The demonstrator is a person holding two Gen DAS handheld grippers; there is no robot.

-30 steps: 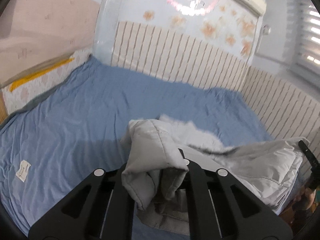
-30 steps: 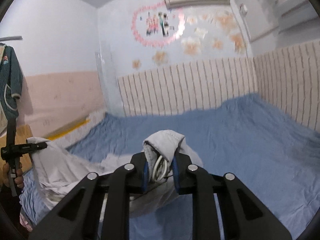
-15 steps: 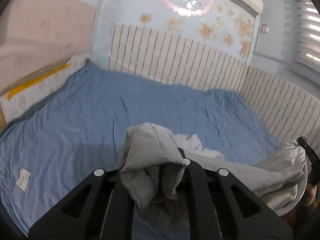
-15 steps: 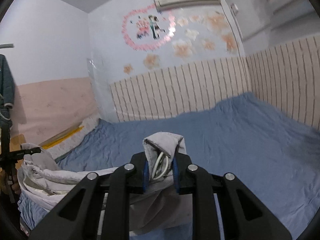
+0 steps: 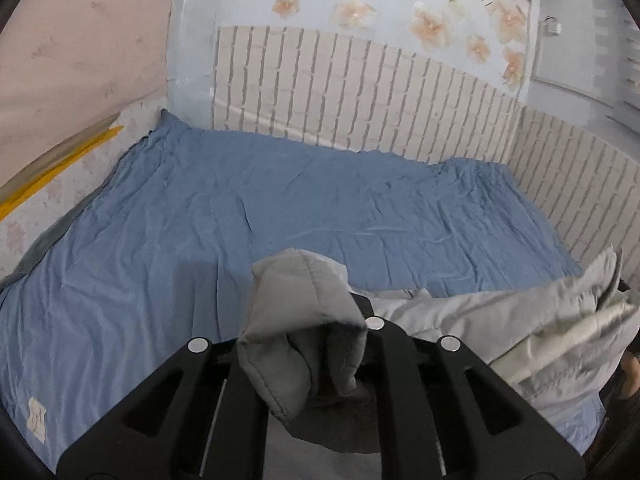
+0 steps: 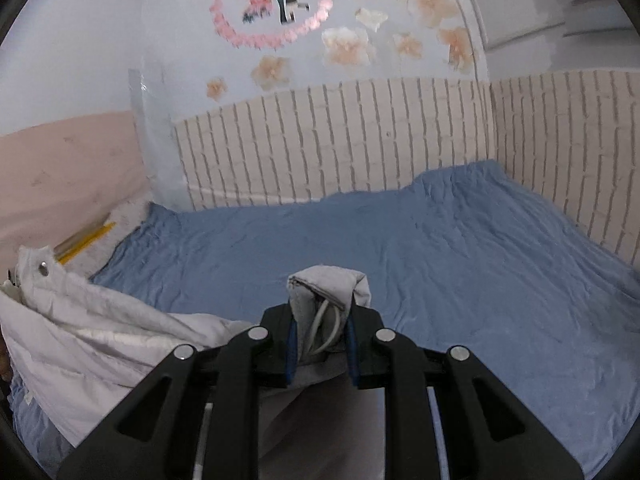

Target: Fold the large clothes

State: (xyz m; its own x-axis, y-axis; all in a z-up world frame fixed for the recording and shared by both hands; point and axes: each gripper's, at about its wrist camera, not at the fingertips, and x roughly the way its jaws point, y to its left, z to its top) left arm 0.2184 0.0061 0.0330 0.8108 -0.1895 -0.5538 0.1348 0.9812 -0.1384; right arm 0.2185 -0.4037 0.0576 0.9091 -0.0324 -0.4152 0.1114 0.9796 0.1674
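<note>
A light grey padded jacket [image 5: 500, 320] hangs between my two grippers over the near edge of a bed with a blue sheet [image 5: 280, 208]. My left gripper [image 5: 304, 344] is shut on a bunched grey fold of the jacket, which drapes over its fingers. My right gripper [image 6: 320, 340] is shut on another bunched part with a white cord showing. The rest of the jacket [image 6: 80, 320] sags to the left in the right wrist view, with a metal snap visible.
The blue sheet [image 6: 440, 248] covers the whole bed. Brick-pattern padded walls [image 5: 360, 100] line the far and right sides. A pink wall and yellow strip [image 5: 52, 168] run along the left side. A small paper tag [image 5: 37, 420] lies on the sheet, near left.
Both grippers have lifted and pulled back toward the near edge of the bed, taking the jacket off the middle of the sheet. The jacket now hangs between them.
</note>
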